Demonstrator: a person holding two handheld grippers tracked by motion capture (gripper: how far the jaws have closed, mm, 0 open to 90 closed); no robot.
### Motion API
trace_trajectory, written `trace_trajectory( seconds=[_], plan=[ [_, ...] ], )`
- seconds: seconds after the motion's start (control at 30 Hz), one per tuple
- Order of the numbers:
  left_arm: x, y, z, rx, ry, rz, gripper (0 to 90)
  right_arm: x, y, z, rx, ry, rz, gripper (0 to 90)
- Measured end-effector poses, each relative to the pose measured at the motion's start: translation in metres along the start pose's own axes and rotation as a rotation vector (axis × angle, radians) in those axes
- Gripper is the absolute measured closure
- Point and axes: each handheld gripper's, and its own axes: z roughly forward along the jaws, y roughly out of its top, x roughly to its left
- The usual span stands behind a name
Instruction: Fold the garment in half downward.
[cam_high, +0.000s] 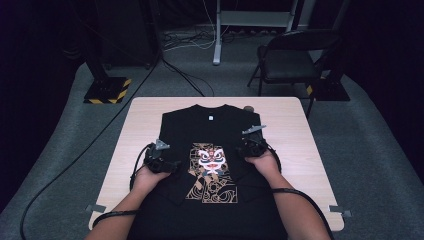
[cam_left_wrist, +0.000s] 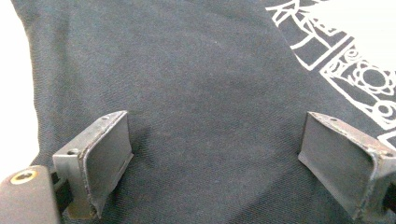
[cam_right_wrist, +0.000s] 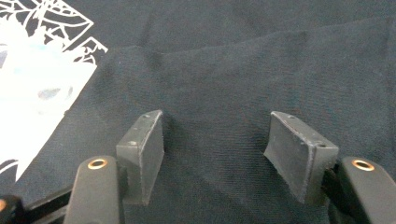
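A black T-shirt (cam_high: 210, 150) lies flat on your pale wooden worktop (cam_high: 300, 130), collar pointing away from you and the hem hanging over the near edge. A lion-dance print (cam_high: 211, 170) in white and orange sits at the centre of its chest. Your left tongs (cam_high: 167, 162) rest on the fabric just left of the print, jaws spread wide with only flat cloth between them. Your right tongs (cam_high: 248, 145) sit just right of the print, near a folded ridge of cloth (cam_right_wrist: 261, 44), jaws parted and gripping nothing. Beyond the worktop, a dark folding chair (cam_high: 290, 60) stands on grey carpet.
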Motion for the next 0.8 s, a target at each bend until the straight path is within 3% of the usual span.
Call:
trace_trajectory(
  seconds=[0.2, 0.8],
  plan=[
    [0.0, -0.001, 0.0, -0.004, -0.003, 0.001, 9.5, -0.008, 0.003, -0.001, 0.001, -0.017, 0.035, 36.3],
    [0.0, -0.002, 0.001, -0.021, 0.005, -0.004, 9.1, -0.05, 0.003, -0.014, -0.003, -0.122, 0.163, 44.5]
  ],
)
